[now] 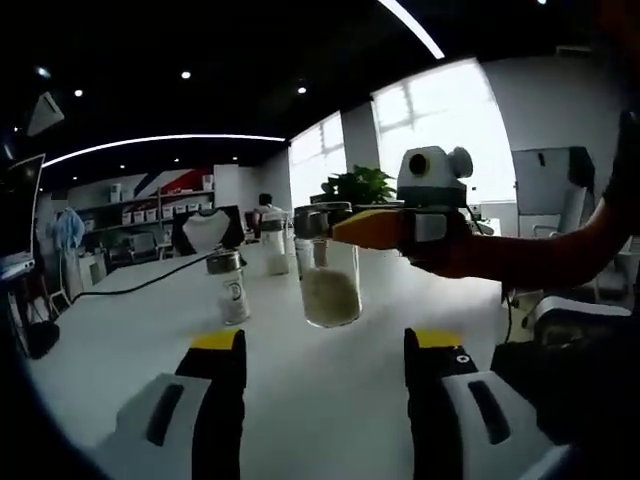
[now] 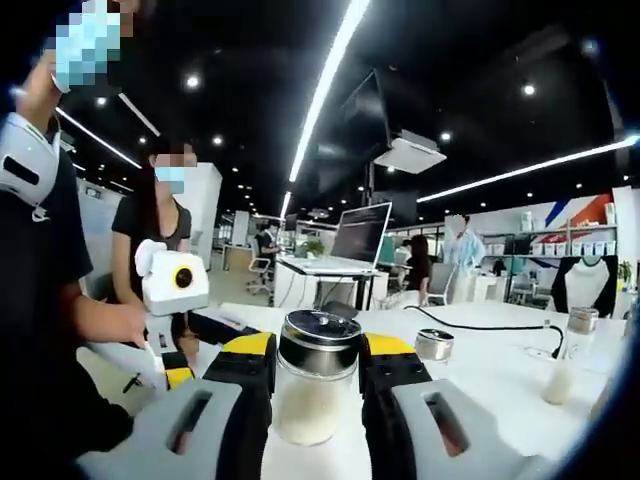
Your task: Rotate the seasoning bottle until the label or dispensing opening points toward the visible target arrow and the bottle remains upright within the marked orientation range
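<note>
Gripping the clear glass seasoning bottle (image 2: 317, 385) with a chrome lid, half full of pale granules, the right gripper (image 2: 316, 375) clamps its yellow-tipped jaws just below the lid. A hurried twist could tip the bottle (no target arrow is discernible). The left gripper (image 1: 322, 355) hovers apart and empty above the white table (image 1: 300, 400); a smaller glass shaker (image 1: 229, 287) stands beyond.
</note>
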The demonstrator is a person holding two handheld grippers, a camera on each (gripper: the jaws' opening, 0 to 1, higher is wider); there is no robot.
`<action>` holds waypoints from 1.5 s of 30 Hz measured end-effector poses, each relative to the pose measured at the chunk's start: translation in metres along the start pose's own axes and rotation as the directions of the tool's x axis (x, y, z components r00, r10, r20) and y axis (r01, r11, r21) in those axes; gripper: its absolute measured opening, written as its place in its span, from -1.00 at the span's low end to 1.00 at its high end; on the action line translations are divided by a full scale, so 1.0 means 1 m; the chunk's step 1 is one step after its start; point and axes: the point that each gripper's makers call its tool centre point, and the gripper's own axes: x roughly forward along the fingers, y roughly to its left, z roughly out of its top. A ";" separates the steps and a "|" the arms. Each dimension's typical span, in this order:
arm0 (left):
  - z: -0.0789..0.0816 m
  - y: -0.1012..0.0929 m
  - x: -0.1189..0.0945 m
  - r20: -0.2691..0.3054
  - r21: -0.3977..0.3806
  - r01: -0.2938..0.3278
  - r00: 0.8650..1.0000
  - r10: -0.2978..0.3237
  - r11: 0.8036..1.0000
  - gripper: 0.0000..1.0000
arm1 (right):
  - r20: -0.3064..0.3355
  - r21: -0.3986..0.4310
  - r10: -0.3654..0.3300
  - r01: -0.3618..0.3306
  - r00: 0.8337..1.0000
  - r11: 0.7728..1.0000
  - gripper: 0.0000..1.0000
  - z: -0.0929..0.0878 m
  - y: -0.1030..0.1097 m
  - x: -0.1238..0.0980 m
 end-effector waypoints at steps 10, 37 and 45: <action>0.006 -0.041 0.007 0.054 -0.092 0.193 0.981 -0.188 0.977 0.00 | 0.000 0.041 0.231 -0.230 0.973 0.972 -0.40 -0.002 0.049 -0.010; 0.012 0.007 0.006 0.039 0.085 -0.262 0.965 0.260 0.961 -0.31 | 0.010 -0.054 -0.176 0.176 0.984 0.983 -0.39 -0.007 0.032 0.026; 0.019 0.017 -0.004 0.057 0.127 -0.359 0.933 0.355 0.925 -0.31 | 0.011 -0.006 -0.278 0.278 0.961 0.961 -0.37 -0.004 0.023 0.040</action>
